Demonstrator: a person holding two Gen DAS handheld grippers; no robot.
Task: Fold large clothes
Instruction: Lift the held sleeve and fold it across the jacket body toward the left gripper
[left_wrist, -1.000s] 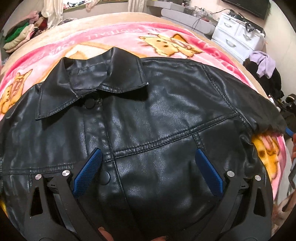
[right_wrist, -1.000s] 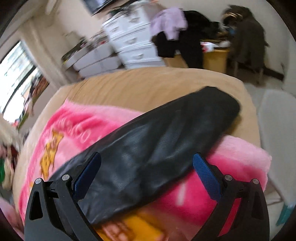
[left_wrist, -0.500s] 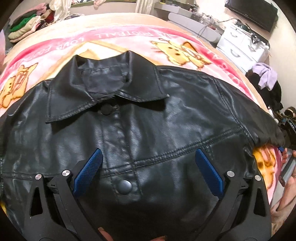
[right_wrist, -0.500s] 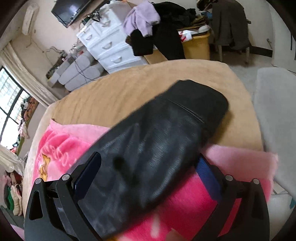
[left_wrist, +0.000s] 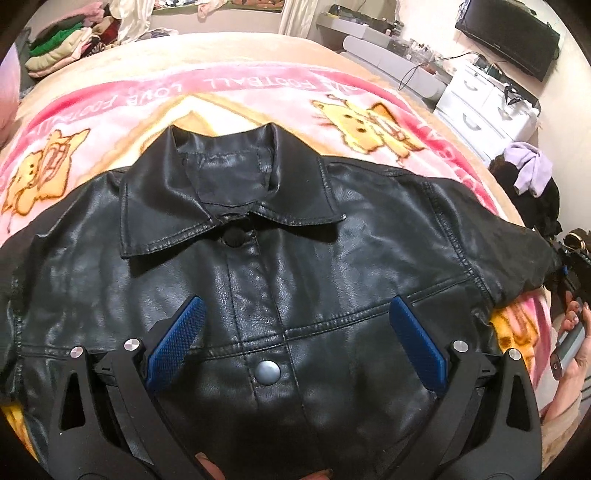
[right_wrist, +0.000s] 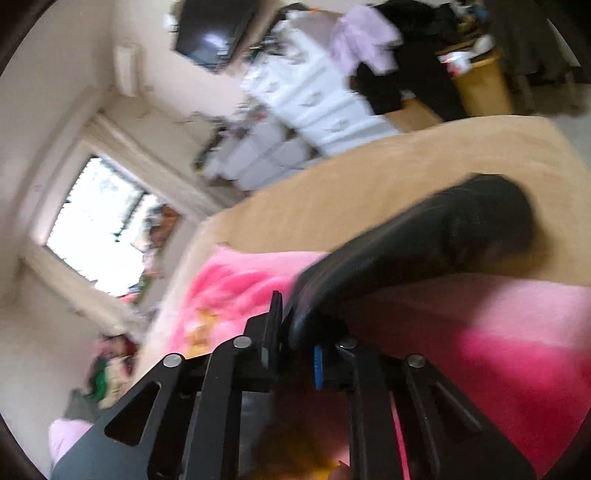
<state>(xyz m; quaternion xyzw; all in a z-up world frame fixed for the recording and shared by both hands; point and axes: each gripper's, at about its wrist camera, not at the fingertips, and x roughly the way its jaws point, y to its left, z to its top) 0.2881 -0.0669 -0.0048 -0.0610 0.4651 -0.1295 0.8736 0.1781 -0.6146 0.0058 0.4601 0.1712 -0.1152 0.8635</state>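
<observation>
Left wrist view: black leather jacket lies front-up, collar toward the far edge of the pink cartoon blanket, spread across the bed. Left gripper hovers over the chest, fingers wide apart — nothing between them. Right wrist view, blurred: right gripper has its fingers together, pinching the jacket sleeve near the blanket's edge; the cuff end reaches onto the tan bedcover.

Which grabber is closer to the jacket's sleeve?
Right. The right gripper is shut on the sleeve; the left gripper hangs open over the jacket's front, away from it.
</observation>
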